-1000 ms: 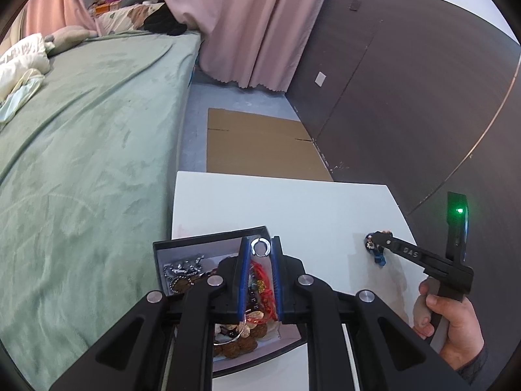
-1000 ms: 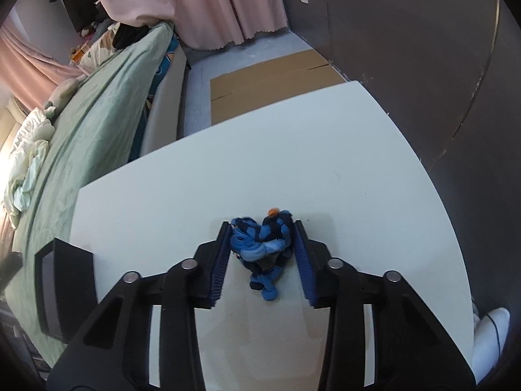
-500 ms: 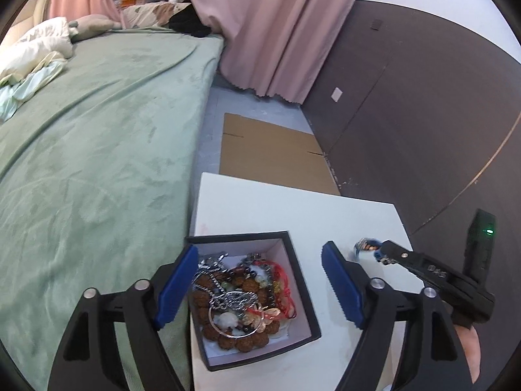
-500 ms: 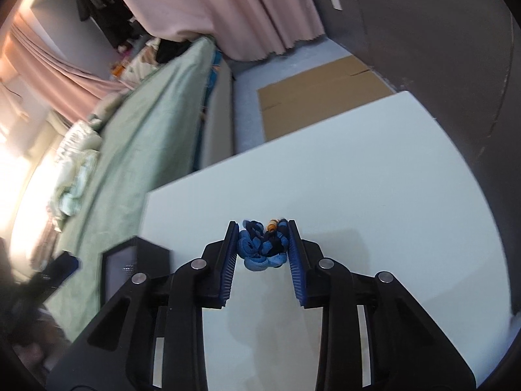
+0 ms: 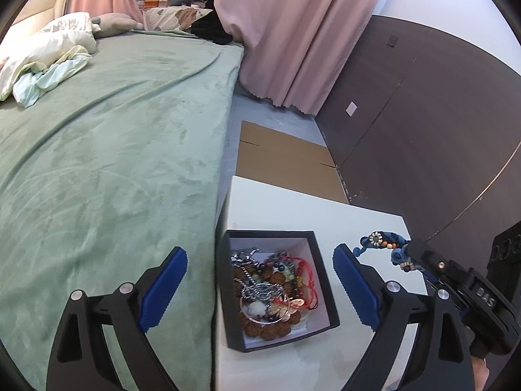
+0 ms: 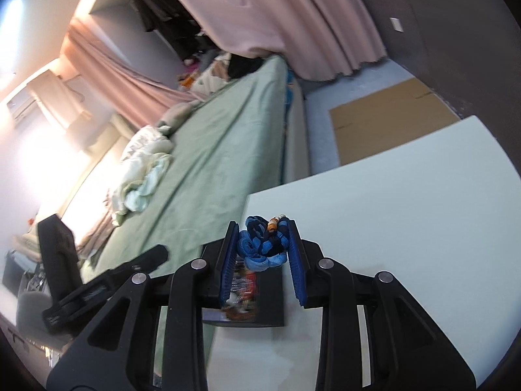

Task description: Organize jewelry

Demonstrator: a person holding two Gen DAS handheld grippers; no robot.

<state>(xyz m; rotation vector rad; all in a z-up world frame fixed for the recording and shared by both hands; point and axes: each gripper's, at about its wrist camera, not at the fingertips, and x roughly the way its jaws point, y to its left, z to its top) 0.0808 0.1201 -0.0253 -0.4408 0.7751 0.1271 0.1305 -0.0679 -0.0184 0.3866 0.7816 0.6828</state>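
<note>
Both claws were busy: my left gripper [image 5: 260, 285] was opening wide, empty, above the jewelry box [image 5: 320, 262], ring dropped in. Right gripper [image 6: 263, 244], lifted beside the box, pinched the blue braided bracelet [image 6: 262, 244], next in.

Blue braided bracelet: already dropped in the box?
No. The blue braided bracelet is clamped in the right gripper, up off the table, while the black jewelry box sits beside it.

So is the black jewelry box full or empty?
Partly full: the black jewelry box is lidless, with tangled beads, chains and red cord covering its floor, below the rim.
</note>
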